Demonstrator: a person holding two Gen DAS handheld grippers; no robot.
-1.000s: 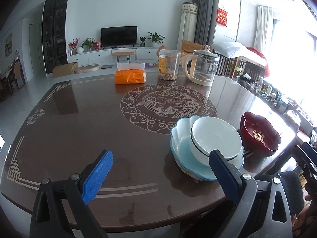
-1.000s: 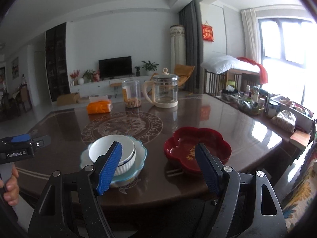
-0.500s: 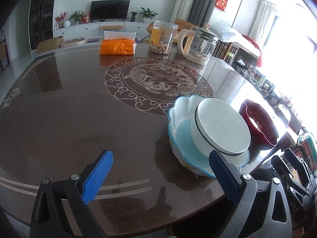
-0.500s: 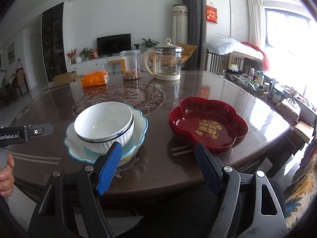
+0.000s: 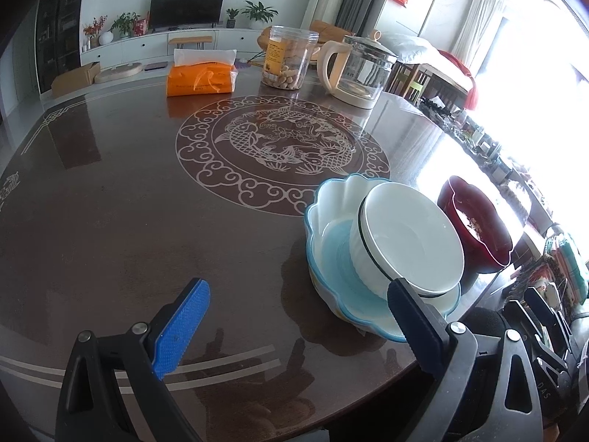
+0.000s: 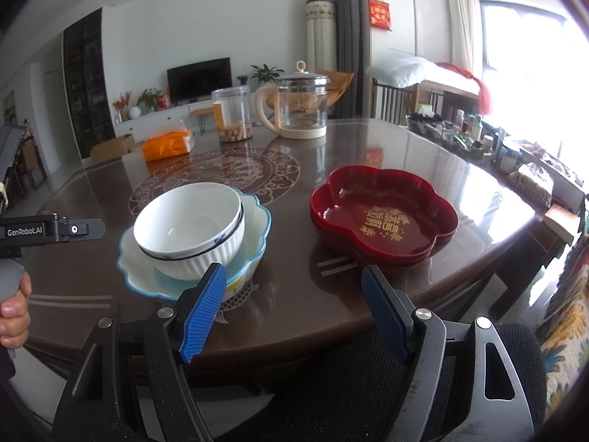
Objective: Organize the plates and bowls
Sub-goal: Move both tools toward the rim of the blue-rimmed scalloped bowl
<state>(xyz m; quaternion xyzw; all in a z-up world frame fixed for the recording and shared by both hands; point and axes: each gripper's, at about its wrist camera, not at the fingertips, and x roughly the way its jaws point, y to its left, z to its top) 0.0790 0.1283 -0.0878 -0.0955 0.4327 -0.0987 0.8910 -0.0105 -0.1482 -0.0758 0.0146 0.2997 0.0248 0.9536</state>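
white bowl [image 6: 189, 226] sits tilted in blue dish [image 6: 257, 221], red plate [image 6: 383, 217] beside; left gripper [image 5: 298, 322] and right gripper [image 6: 291, 311] fingers wide, empty.

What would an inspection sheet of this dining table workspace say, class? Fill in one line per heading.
Surface: dark glossy round table with a fish medallion.
Job's things: white bowl tilted inside the blue-rimmed scalloped bowl; red flower-shaped dish beside them, apart.
Clutter: orange tissue pack, snack jar, glass kettle at the far side.
Grippers: left gripper and right gripper both open, holding nothing.
Cables: nothing seen.
Surroundings: living room, TV, bright window.
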